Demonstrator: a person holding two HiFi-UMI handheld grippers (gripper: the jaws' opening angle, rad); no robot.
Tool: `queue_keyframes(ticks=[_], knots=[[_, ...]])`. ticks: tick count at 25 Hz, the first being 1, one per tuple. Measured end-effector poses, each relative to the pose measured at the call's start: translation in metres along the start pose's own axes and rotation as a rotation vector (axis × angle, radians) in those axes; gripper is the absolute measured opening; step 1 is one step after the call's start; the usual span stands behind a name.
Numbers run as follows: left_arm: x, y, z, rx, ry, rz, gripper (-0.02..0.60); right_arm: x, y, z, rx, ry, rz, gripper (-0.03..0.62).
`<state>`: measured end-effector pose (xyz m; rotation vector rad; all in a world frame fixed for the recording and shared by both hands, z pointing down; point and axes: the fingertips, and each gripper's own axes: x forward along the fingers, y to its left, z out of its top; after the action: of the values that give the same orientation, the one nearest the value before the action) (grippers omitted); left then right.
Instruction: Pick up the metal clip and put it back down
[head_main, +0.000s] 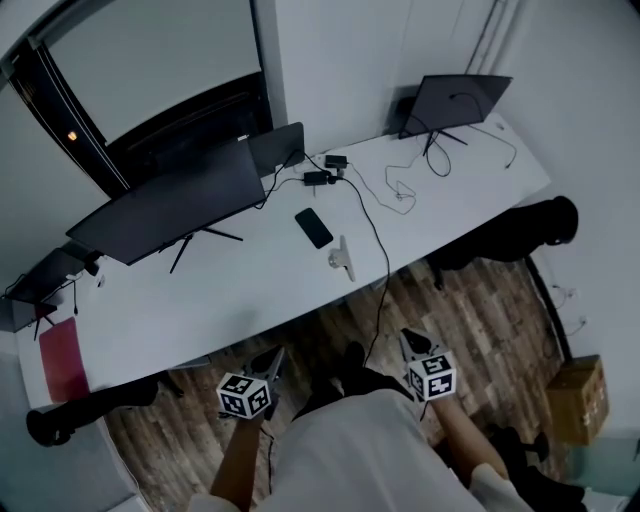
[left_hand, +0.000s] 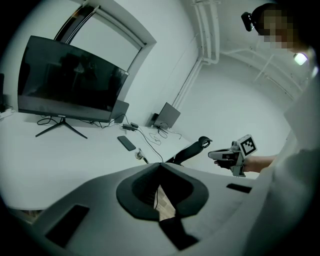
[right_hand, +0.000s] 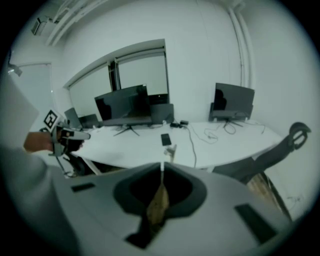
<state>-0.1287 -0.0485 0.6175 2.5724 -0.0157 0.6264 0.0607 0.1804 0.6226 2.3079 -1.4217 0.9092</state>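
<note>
The metal clip (head_main: 342, 258) lies on the white desk (head_main: 200, 300) near its front edge, just in front of a black phone (head_main: 314, 227). It also shows in the left gripper view as the clip (left_hand: 140, 154) and in the right gripper view as the clip (right_hand: 171, 150). Both grippers hang low by the person's body, short of the desk and well away from the clip. My left gripper (head_main: 272, 365) (left_hand: 160, 165) is shut and holds nothing. My right gripper (head_main: 408, 342) (right_hand: 162, 165) also has its jaws together with nothing between them.
A large monitor (head_main: 175, 205) and a laptop (head_main: 278, 148) stand at the desk's back left, and a smaller monitor (head_main: 455, 100) at the right end. A black cable (head_main: 378, 250) runs over the front edge beside the clip. An office chair (head_main: 520, 232) and a cardboard box (head_main: 575, 398) are on the right.
</note>
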Motion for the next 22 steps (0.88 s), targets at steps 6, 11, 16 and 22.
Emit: queue_keyframes(ticks=[6, 11, 16, 22], knots=[[0.002, -0.015, 0.009, 0.035, -0.028, 0.011, 0.031, -0.017, -0.010, 0.005, -0.002, -0.038, -0.030, 0.037], [0.009, -0.030, 0.024, 0.058, -0.064, 0.027, 0.031, -0.024, -0.024, 0.019, -0.022, -0.077, -0.025, 0.037], [0.016, -0.050, 0.038, 0.090, -0.108, 0.060, 0.031, -0.032, -0.040, 0.033, -0.074, -0.114, -0.001, 0.037], [0.015, -0.079, 0.053, 0.144, -0.174, 0.120, 0.031, -0.051, -0.070, 0.051, -0.114, -0.167, 0.015, 0.037]])
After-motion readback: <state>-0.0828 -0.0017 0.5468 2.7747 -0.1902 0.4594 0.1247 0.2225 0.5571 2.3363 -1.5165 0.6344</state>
